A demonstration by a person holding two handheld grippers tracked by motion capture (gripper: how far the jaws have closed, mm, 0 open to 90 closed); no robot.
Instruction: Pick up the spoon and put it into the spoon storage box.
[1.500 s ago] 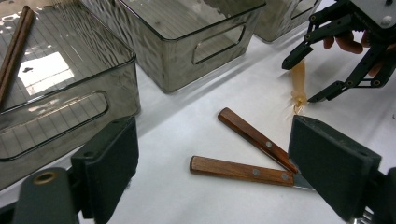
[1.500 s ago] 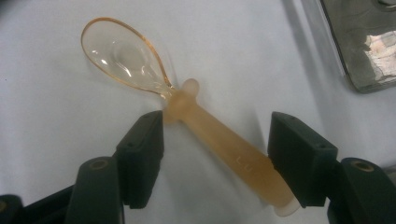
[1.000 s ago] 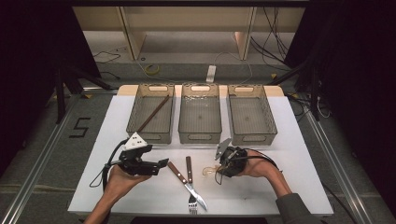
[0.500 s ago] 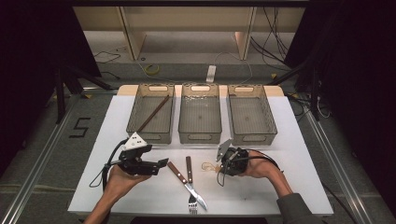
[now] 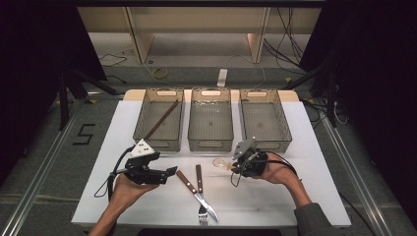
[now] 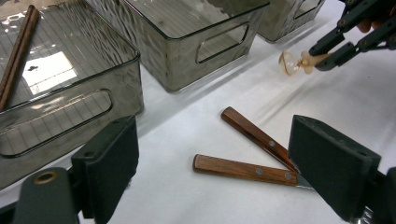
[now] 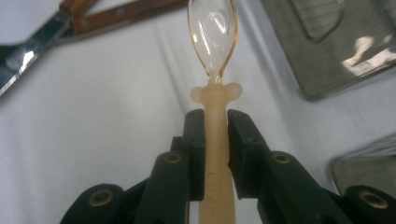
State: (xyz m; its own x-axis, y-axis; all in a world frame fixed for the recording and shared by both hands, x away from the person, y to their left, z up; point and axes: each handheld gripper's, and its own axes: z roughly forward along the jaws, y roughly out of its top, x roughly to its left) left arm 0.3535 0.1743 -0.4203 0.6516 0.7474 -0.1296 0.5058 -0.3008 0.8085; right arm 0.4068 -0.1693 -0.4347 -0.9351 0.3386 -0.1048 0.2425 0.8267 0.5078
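Between the right tongs point(image 7: 215, 140), clamped shut: a pale spoon point(image 7: 214, 70) with a clear bowl, held just above the white surface point(image 5: 305, 196). At the left, the left tongs point(image 6: 215, 172) gaping wide and empty, near a knife point(image 5: 189, 184) and fork point(image 5: 199, 189) with wooden handles, lying crossed. Farther back, three smoky bins in a row: left bin point(image 5: 158, 142) with brown chopsticks point(image 5: 161, 119), middle bin point(image 5: 210, 143), right bin point(image 5: 282, 130). Beyond the surface, grey floor, cables, pale wooden shelving, dark curtains on both sides.
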